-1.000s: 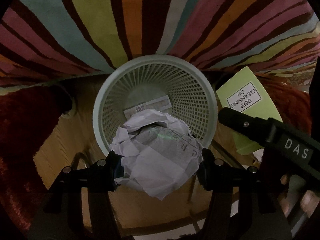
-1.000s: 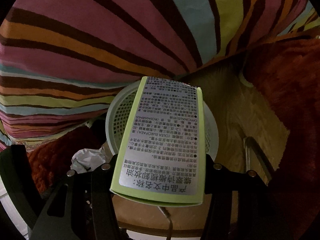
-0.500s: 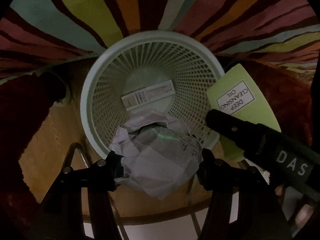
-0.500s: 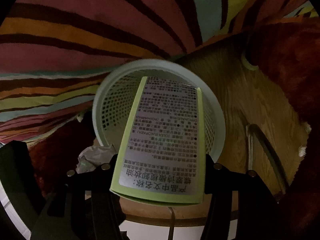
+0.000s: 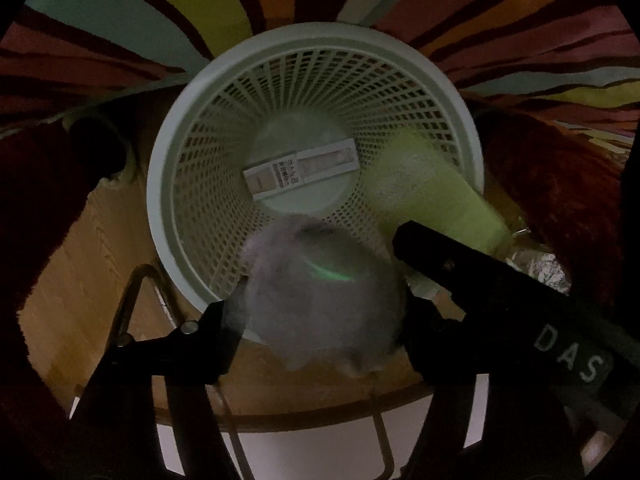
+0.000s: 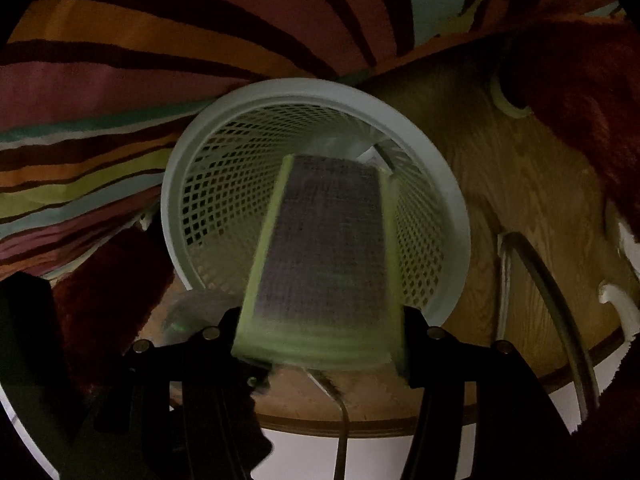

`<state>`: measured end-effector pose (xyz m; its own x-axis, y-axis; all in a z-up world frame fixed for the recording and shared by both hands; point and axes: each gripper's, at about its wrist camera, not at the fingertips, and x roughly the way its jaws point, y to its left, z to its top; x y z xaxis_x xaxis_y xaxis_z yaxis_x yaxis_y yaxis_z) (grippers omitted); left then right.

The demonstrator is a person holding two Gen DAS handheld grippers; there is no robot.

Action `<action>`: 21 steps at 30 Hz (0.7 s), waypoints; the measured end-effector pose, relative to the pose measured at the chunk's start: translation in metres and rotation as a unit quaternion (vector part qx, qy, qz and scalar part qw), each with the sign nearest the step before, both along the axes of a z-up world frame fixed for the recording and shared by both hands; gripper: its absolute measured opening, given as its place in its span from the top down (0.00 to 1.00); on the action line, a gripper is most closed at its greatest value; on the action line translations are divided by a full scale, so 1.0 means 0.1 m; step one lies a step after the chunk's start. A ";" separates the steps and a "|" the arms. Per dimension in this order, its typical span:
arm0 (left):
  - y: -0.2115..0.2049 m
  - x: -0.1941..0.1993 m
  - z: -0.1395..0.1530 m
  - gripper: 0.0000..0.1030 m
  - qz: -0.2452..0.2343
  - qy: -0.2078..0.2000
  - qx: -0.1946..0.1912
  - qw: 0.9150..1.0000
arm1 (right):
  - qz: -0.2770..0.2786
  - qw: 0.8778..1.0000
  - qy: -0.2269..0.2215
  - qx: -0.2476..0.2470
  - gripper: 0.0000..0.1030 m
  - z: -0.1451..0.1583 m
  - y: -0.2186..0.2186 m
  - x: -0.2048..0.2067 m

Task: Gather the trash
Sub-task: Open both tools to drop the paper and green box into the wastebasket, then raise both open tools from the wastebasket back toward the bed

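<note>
A pale green mesh basket [image 5: 160, 200] stands right below both grippers, its rim [image 6: 172, 200] filling the right wrist view too. A flat white carton [image 5: 300, 174] lies on its floor. My left gripper [image 5: 320, 320] hangs over the near rim with its jaws opening. The crumpled paper ball [image 5: 320, 304] sits blurred between them, loose from the pads. My right gripper [image 6: 320, 332] is shut on a lime-green box [image 6: 328, 248], which points down into the basket and looks blurred. In the left wrist view the same box [image 5: 432, 196] reaches over the right rim.
The basket stands on a wooden floor [image 5: 100, 260] against a striped rug [image 5: 120, 20]. Dark red shaggy fabric [image 5: 560, 184] flanks it on both sides. A crumpled foil piece [image 5: 540, 268] lies to the right. A metal tube frame [image 6: 552, 292] curves near the right gripper.
Both grippers sank toward the basket, which now looks larger. The left jaws widened and the paper ball blurred loose. The green box slid forward into the basket mouth.
</note>
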<state>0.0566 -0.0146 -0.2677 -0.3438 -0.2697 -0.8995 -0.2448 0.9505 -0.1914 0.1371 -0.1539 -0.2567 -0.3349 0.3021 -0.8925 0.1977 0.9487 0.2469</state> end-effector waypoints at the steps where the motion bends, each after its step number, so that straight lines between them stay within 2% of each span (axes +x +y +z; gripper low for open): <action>1: 0.00 0.00 0.00 0.23 0.000 0.003 0.002 1.000 | -0.001 1.000 0.000 0.004 0.49 -0.01 0.00 0.01; 3: -0.01 0.00 -0.01 0.22 -0.001 0.007 0.003 1.000 | -0.004 1.000 0.004 0.014 0.41 -0.02 0.00 0.00; 5: -0.02 -0.01 -0.01 0.21 -0.003 0.008 0.006 1.000 | -0.006 1.000 -0.002 0.003 0.19 -0.02 -0.02 0.01; 8: -0.01 0.00 0.00 0.15 -0.001 0.003 0.010 1.000 | -0.015 1.000 -0.016 -0.011 0.18 0.02 -0.07 0.05; 17: 0.08 0.00 0.09 0.15 0.020 -0.010 0.016 1.000 | -0.037 0.999 -0.017 -0.017 0.18 0.05 -0.21 0.12; 21: 0.14 -0.02 0.13 0.15 0.031 -0.020 0.017 0.999 | -0.040 0.999 -0.029 -0.016 0.18 0.05 -0.12 -0.04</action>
